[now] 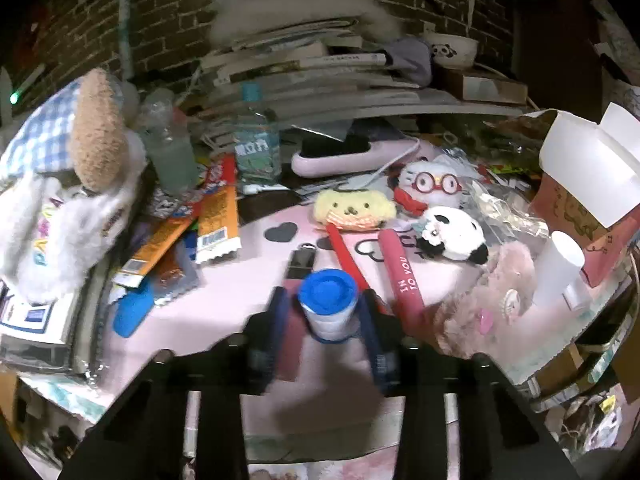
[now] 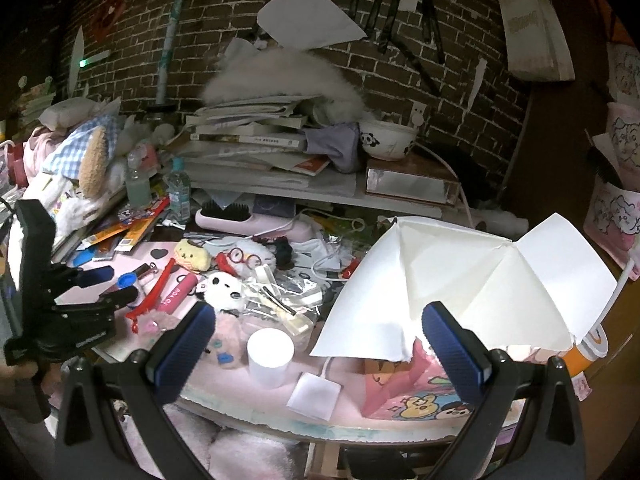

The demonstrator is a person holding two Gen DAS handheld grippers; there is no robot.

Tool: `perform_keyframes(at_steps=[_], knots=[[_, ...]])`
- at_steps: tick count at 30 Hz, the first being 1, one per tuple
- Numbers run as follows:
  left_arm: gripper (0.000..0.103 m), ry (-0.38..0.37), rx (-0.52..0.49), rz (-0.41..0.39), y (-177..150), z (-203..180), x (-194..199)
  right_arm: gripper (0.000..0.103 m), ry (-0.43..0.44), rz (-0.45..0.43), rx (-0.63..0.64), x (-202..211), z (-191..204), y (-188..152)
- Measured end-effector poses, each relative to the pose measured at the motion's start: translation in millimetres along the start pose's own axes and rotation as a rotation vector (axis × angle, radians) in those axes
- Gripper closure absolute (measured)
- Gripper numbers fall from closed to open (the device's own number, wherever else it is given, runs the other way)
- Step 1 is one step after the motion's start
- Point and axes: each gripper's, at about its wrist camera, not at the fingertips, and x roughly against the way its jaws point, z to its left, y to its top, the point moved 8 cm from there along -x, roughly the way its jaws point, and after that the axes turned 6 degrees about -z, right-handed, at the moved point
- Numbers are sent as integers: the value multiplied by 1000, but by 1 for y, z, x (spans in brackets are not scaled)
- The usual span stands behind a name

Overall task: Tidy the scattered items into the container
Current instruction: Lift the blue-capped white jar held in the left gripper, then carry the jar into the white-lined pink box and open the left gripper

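The blue-capped bottle (image 1: pixel 328 306), a small white cylinder, stands low in the middle of the left wrist view, between the blue fingers of the left gripper (image 1: pixel 326 312); the fingers sit just beside its sides, and whether they press it cannot be told. In the right wrist view the same bottle (image 2: pixel 127 280) shows at the left edge, between that gripper's (image 2: pixel 110 284) fingertips. Left of it in the left view lie orange snack packets (image 1: pixel 218 220) and a blue oval piece (image 1: pixel 132 314). Right of it, a red clip (image 1: pixel 346 256) and a pink tube (image 1: pixel 404 276) rest on the pink table (image 1: pixel 240 280), with a yellow plush (image 1: pixel 354 210) and a panda plush (image 1: pixel 452 234) above. In the right wrist view the right gripper (image 2: pixel 316 340) has its fingers wide apart, holding nothing, above a white cup (image 2: pixel 270 354). The container (image 2: pixel 460 276), a pink box with white flaps open, fills the right of the frame.
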Motion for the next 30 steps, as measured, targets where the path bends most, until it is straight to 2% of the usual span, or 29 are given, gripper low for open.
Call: perform_keyframes(at_steps=[14, 17, 22, 24, 30], knots=[[79, -5, 15, -20, 8, -2, 5, 0, 11, 21, -11, -4, 0, -10], [79, -1, 16, -28, 16, -1, 10, 0, 13, 20, -14, -4, 0, -10], [79, -15, -17, -75, 49, -10, 24, 0, 15, 22, -20, -6, -2, -10], [79, -38, -35, -96, 65, -21, 30, 0, 17, 25, -26, -6, -4, -12], [79, -202, -113, -147, 121, -76, 46, 0, 44, 7, -66, 3, -20, -13]])
